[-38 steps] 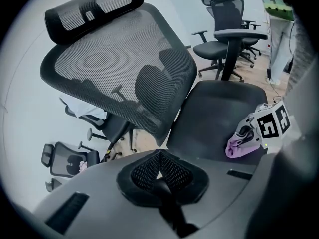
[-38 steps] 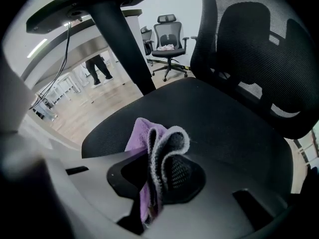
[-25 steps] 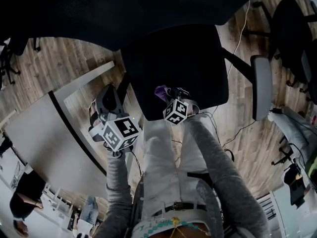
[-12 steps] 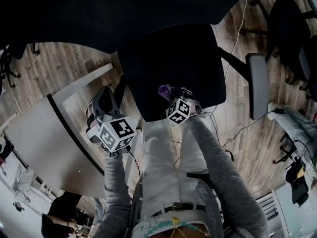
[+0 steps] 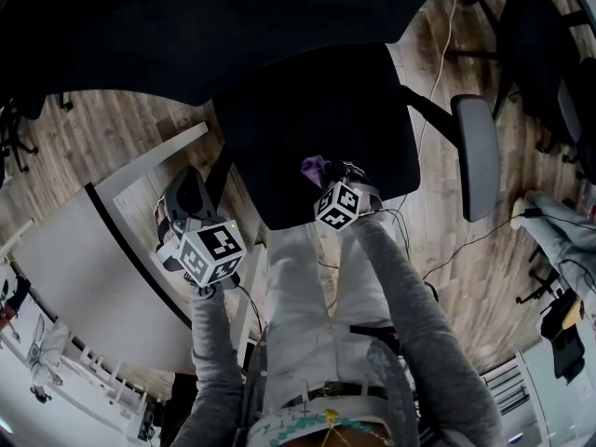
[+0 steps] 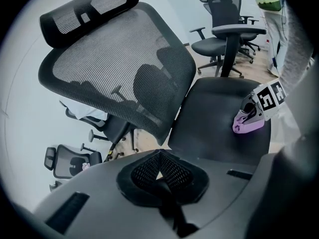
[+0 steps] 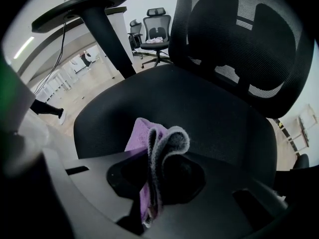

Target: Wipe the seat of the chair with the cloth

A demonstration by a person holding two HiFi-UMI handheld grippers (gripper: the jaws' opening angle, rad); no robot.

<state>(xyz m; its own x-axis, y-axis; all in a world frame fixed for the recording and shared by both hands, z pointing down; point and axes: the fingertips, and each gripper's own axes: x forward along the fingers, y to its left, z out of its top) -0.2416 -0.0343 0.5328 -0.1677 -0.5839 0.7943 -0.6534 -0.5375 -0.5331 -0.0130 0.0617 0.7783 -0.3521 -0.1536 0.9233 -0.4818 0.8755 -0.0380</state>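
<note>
**A:** The right gripper has the purple cloth. The jaws are clamped tight on a folded wad, and a grey-edged loop bulges out ahead of them.

**B:** Where's the cloth on the office chair?

**A:** It's on the front part of the black seat, the side nearest the person. In the left gripper view it looks to be down on the cushion.

**B:** And the left gripper?

**A:** Jaws closed together with nothing between them. It hangs just off the seat's left edge, clear of the cushion, and faces the mesh backrest and headrest.

**B:** The grey armrest sits out on the right, well apart from both grippers.
</note>
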